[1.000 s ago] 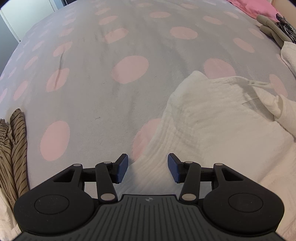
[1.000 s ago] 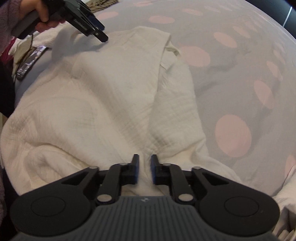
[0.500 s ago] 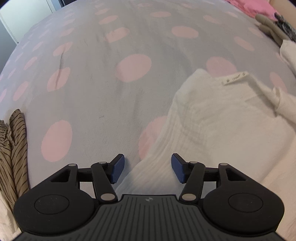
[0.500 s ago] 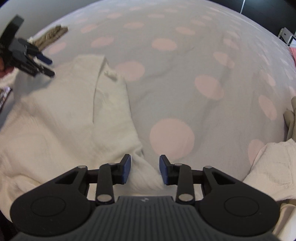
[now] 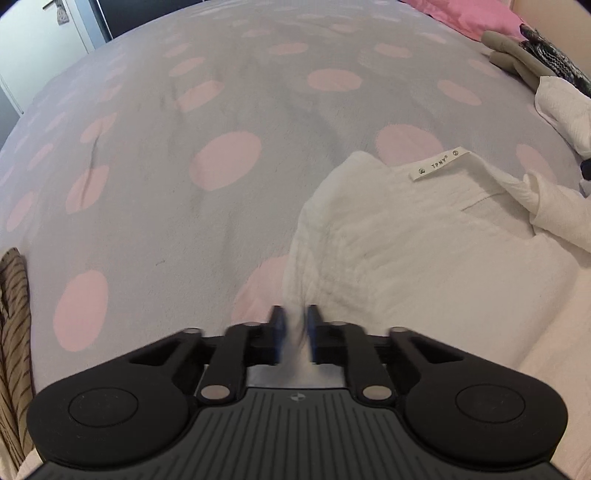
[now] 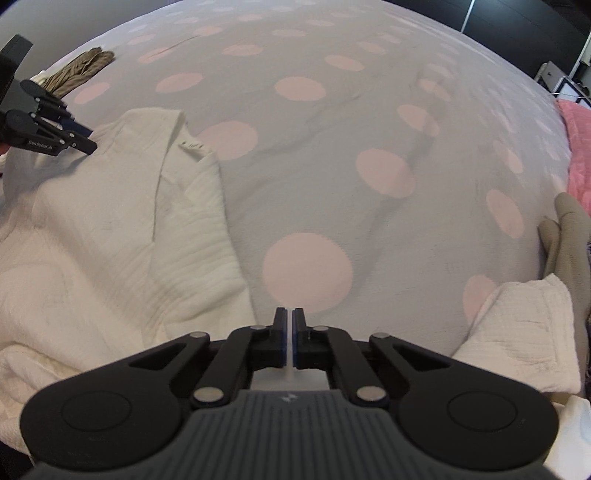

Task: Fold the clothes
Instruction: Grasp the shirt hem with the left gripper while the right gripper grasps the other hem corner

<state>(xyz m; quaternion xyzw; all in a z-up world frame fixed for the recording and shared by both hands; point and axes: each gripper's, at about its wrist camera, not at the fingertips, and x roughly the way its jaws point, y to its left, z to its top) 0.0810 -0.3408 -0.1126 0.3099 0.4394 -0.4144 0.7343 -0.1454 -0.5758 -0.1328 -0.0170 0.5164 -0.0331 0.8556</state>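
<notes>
The white garment [image 5: 424, 251] lies spread on the bed [image 5: 221, 122], whose grey cover carries pink dots. In the left wrist view a brown striped cloth [image 5: 13, 325] sits at the far left edge of the bed. Next comes the left gripper [image 5: 293, 332], its jaws drawn close on the garment's left edge, with a thin fold of white fabric pinched between them; the fingers are blurred. To the right of it the garment's neck label [image 5: 439, 166] faces up, and further right lie another white cloth [image 5: 561, 107] and a grey-beige piece [image 5: 513, 55], with a pink pillow [image 5: 469, 18] behind. In the right wrist view the garment [image 6: 110, 229] fills the left side. The right gripper [image 6: 289, 332] hovers just beside its right edge, over a pink dot, jaws pressed nearly together on nothing.
</notes>
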